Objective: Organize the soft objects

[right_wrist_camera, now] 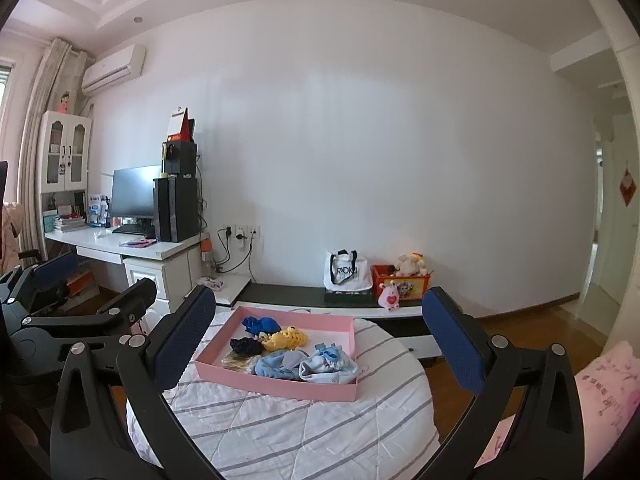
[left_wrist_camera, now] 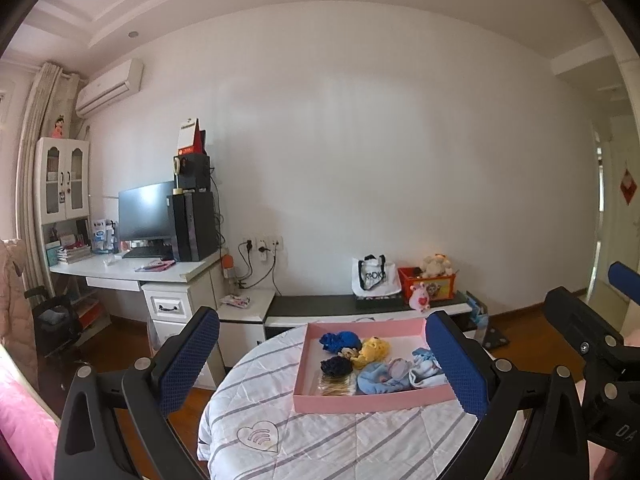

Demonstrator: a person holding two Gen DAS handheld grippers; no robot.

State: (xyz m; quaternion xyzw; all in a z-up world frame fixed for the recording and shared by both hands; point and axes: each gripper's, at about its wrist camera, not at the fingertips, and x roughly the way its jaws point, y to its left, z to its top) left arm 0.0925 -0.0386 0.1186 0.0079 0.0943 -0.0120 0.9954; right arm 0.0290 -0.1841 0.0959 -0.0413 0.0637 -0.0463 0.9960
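**Tools apart above the tray**

Hovering over the quilted table [left_wrist_camera: 340, 436], the left tool [left_wrist_camera: 320, 360] and right tool [right_wrist_camera: 316, 344] both stand released, fingers spread wide, grasping nothing. Just ahead, between each tool's pads, sits the pink tray [right_wrist_camera: 280, 386] holding the soft things: pale blue socks [right_wrist_camera: 328, 366], a yellow knit [right_wrist_camera: 286, 338], blue knits [right_wrist_camera: 260, 324]. Far beyond, a red toy box [right_wrist_camera: 400, 282] stands against the wall.

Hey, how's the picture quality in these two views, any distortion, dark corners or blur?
Left wrist view: strong fisheye bending, black corners, soft even daylight, the pink tray sharp. Right wrist view: same curved walls and dark corners, the tray clear, the monitor dark, without glare.
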